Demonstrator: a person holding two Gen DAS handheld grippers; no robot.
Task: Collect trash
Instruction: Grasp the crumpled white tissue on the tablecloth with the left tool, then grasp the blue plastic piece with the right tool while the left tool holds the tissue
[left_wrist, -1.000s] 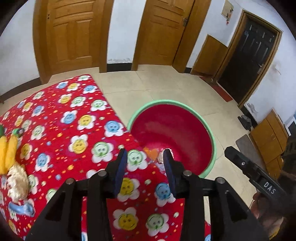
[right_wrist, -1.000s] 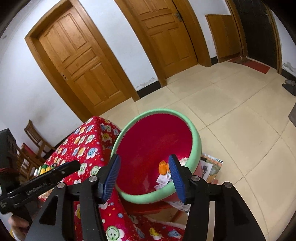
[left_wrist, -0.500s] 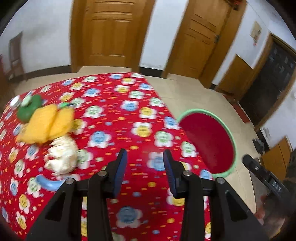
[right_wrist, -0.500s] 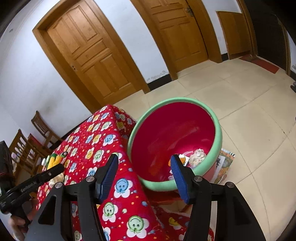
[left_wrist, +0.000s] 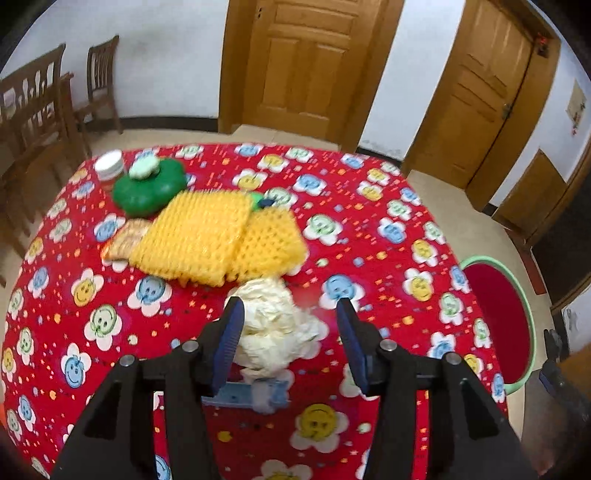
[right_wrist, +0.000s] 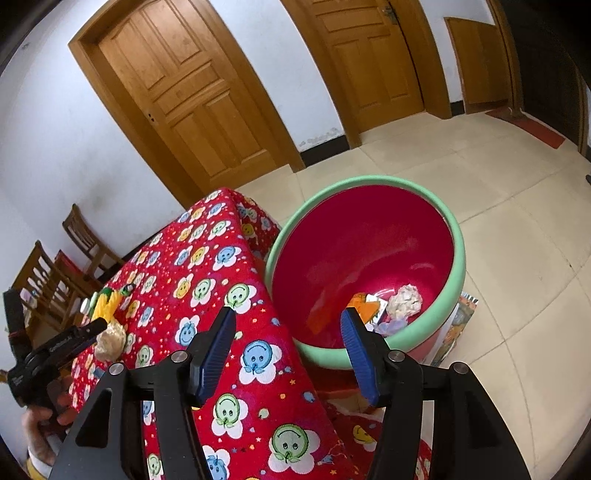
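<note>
Since a second earlier the left gripper (left_wrist: 288, 332) had swung from the red basin (left_wrist: 517, 321) across the flowered tablecloth (left_wrist: 369, 229) to the crumpled paper wad (left_wrist: 273, 325). Its jaws were opening, the wad between them and unpinched. Beyond the wad lay yellow mats (left_wrist: 218, 240). The right gripper (right_wrist: 288, 343) hung released, empty, near the basin (right_wrist: 458, 258), which held trash (right_wrist: 406, 300).

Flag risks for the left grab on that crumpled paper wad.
1. The left gripper has its jaws opening around the crumpled paper wad, not pinching yet; a shallow close could just tear loose folds.
2. The blue wrapper lies right by the wad and may get dragged.
3. The basin sits off the table edge, so the carry could drop it.
</note>
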